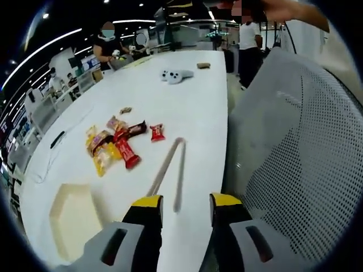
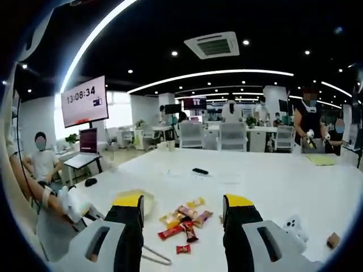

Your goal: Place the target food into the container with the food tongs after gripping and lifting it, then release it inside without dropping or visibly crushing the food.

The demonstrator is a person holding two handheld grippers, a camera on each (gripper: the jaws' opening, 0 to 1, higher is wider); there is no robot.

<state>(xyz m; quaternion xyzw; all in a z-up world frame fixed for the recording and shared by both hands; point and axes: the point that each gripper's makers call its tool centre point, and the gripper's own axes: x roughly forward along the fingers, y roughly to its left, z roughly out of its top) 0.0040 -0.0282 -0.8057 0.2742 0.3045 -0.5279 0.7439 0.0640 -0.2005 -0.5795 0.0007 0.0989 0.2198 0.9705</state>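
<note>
The snacks lie in a loose heap of yellow and red wrapped packets on the white tabletop; one small red packet sits just beside the heap; the tongs lie flat near it, arms slightly apart, untouched; the pale container rests on the tabletop, apart from the heap, near the left tool; that tool's jaws stand spread, holding nothing; a mesh chair back rises at the tabletop's edge. In the right gripper view the right tool hangs above the tabletop, jaws spread and empty; the snacks show between them; a white gadget lies to one side; people stand beyond.
</note>
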